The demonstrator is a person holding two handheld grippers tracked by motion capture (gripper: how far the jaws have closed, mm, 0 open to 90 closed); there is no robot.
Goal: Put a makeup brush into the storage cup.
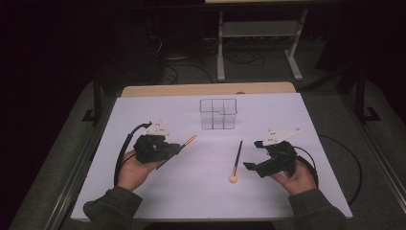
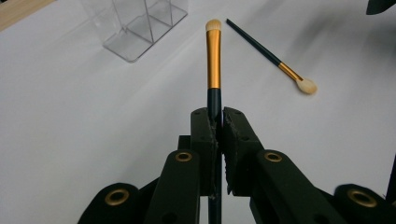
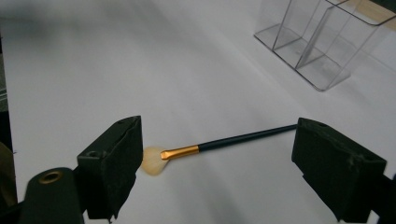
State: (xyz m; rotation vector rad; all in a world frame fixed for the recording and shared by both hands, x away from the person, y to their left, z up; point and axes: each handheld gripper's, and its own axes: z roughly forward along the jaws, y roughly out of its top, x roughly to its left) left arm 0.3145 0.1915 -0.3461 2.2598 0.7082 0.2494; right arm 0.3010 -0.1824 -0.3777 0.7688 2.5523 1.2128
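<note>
Left gripper clamped on a slim makeup brush, jaws pressed together around its dark handle, gold ferrule and pale tip sticking out straight beyond the fingertips. Held above the white table, though hard to judge from the high view whether clear of it. Clear divided organiser stood ahead of those fingers and off to one side, apart from the brush tip.

Right gripper spread wide, nothing between its jaws. Second brush lay flat on the table ahead of the fingers, fluffy pale head just beside one pad, dark handle end reaching near the other; touching or not, could not be told. Same organiser sat well beyond these fingers.

Seen from above, second brush lay between the two grippers, nearer the right gripper. Each gripper cradled in a hand, sleeves at the near table edge.
</note>
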